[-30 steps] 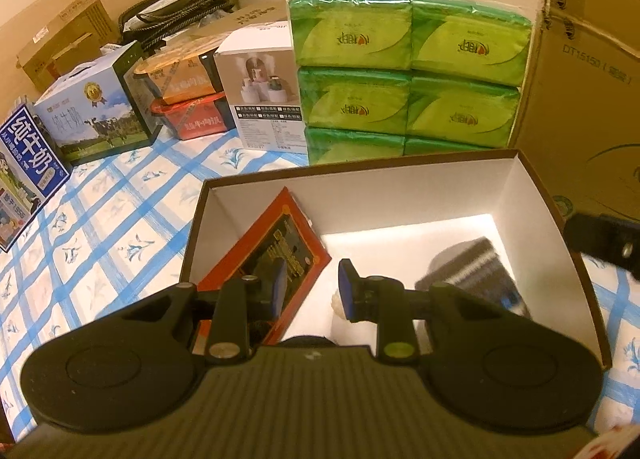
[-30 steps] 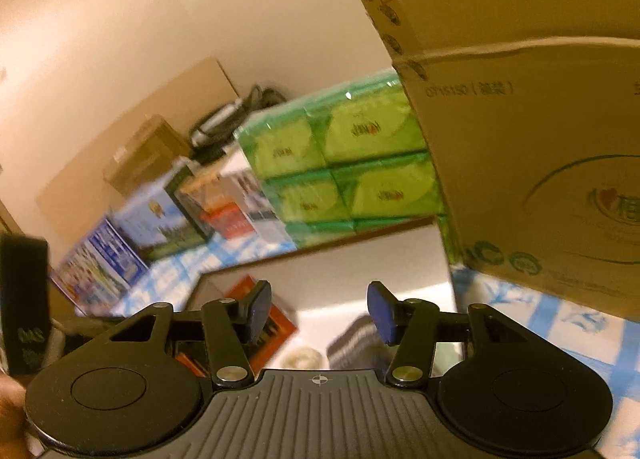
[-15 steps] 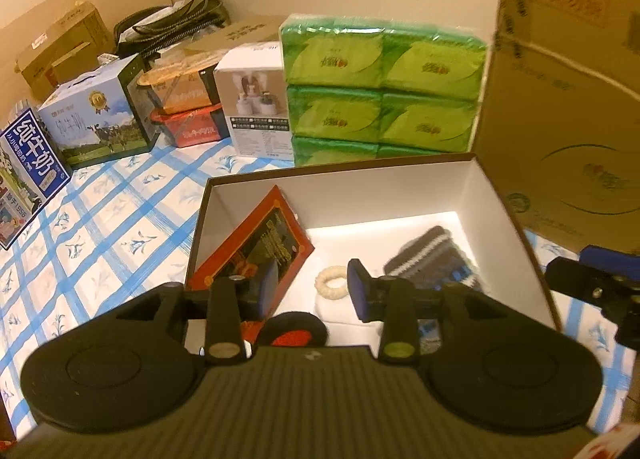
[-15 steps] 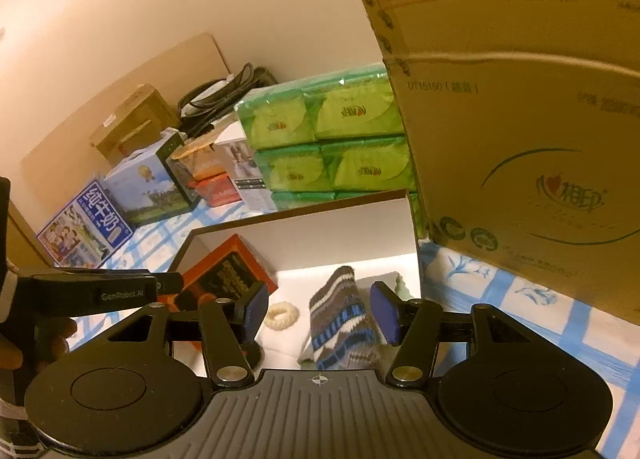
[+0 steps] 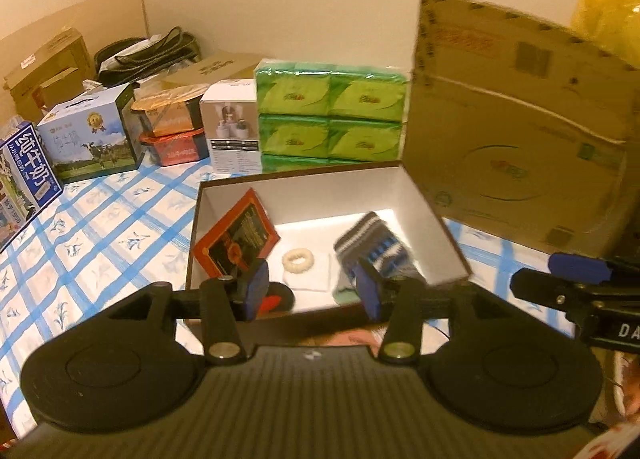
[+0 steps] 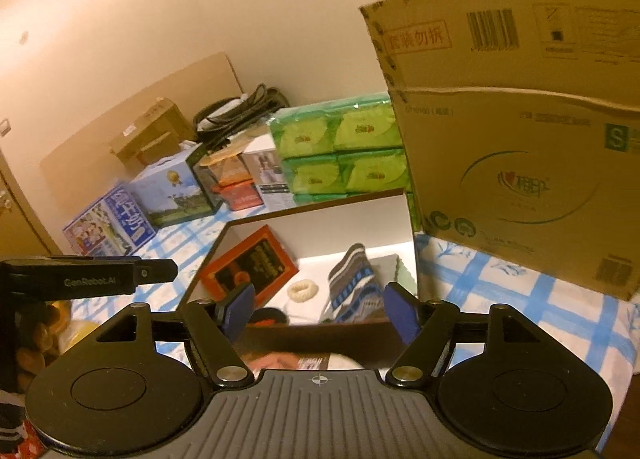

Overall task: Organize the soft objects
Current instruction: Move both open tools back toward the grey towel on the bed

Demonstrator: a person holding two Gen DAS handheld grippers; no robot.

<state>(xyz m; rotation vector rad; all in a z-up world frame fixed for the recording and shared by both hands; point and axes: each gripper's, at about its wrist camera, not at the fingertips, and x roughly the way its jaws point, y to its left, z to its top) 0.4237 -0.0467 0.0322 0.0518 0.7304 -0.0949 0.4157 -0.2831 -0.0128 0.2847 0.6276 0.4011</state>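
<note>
Left gripper: my left gripper (image 5: 312,289) hung released over the near wall of the open box (image 5: 440,219), its jaws opening, nothing between the blue pads.
Right gripper: my right gripper (image 6: 320,313) was likewise unclenched and empty, jaws opening, poised over the same near wall; its tip showed at the right edge of the left wrist view.
Striped knit piece: the grey, white and blue striped knit piece (image 5: 376,249) lay on the box floor, just ahead of my left gripper's right pad and between the pads of my right gripper in that view, apart from both.
Cream ring: a fluffy cream ring (image 5: 298,260) lay on the box floor ahead of my left gripper, left of the knit piece and not touching it.
Red-framed card: a red-framed card (image 5: 236,239) leaned tilted against the left wall of the box, ahead of my left pad.
Dark round item: a dark round item with red (image 5: 276,299) sat at the near wall, partly hidden behind my left pad; I could not tell what it was.
Worktop: blue-checked cloth covered the worktop (image 5: 100,227) to the left of both grippers.
Beyond the box: green tissue packs (image 5: 332,115) stood stacked behind it, a large cardboard carton (image 5: 512,147) to their right.
</note>
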